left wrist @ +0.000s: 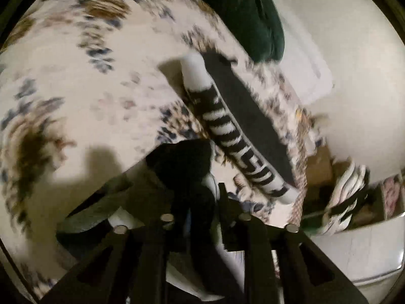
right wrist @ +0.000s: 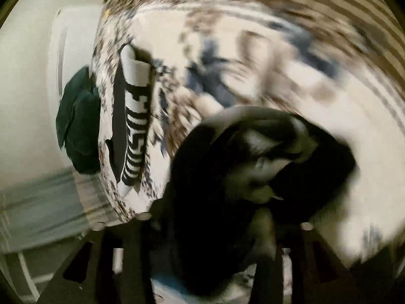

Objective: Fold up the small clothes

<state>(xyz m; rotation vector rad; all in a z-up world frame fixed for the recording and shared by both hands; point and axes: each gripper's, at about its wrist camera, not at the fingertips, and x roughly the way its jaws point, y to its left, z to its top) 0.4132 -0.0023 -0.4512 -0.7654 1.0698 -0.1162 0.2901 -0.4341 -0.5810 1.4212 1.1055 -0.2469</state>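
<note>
Left gripper [left wrist: 200, 190] was clamped on a black sock [left wrist: 186, 162]; right gripper [right wrist: 222, 217] pinched it too, both near the striped sock [left wrist: 235, 131].

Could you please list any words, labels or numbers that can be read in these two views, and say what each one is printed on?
Large black block lettering runs the length of the long white sock lying on the patterned bedspread; it is too blurred and distorted to read with confidence in either view.
The same lettering shows on the sock in the right wrist view, equally unreadable.
No other text is visible, including on the dark green garment.
</note>
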